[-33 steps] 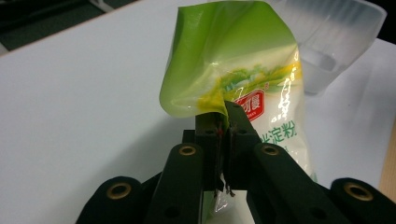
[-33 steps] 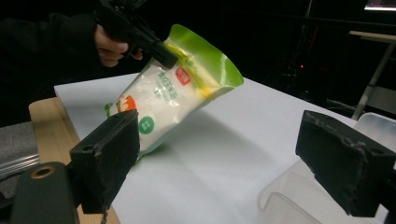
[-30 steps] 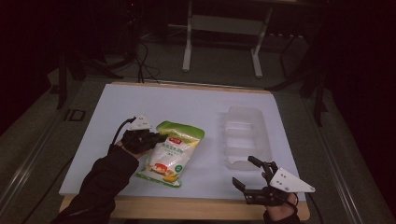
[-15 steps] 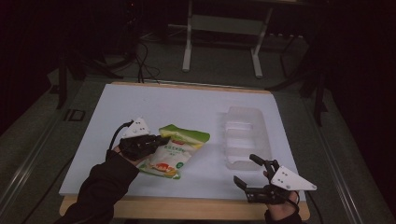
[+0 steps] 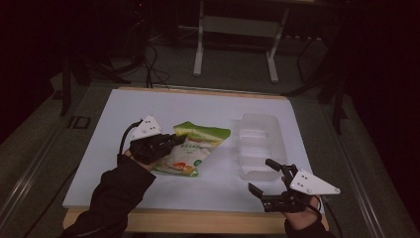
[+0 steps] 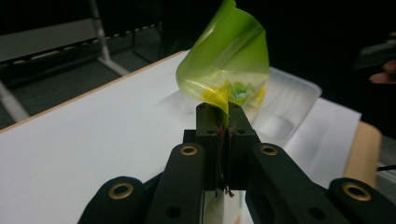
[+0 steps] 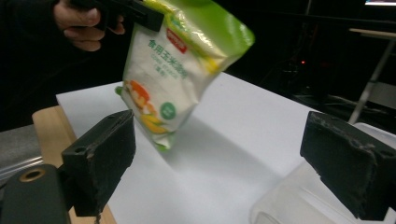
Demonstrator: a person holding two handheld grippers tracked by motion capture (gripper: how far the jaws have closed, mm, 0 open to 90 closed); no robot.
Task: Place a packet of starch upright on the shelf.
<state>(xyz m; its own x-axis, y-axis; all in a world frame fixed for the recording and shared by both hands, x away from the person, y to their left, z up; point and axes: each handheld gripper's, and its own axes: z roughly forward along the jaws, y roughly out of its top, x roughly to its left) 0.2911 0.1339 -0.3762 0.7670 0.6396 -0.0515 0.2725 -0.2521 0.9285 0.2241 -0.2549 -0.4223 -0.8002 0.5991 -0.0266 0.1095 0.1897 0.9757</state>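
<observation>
Left claw (image 6: 223, 122) is clenched on the bag (image 5: 194, 148), lifted partly off the tabletop (image 5: 198, 106); right claw (image 5: 266, 177) waits released. Placing it in the tray (image 5: 258, 148) seems left.

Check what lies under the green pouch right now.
The green pouch hangs off the white sheet, pinched by the left hand-held gripper; beneath it lies bare sheet and its shadow. The clear tray sits beside it, not beneath.

light: dim, dark room | near: white sheet-covered wooden-edged table (image 5: 148, 106) | far: pale metal desk frame with two legs (image 5: 236, 27) on grey carpeted floor (image 5: 233, 74) | far left: black cables (image 5: 151, 69) trailing across floor
</observation>
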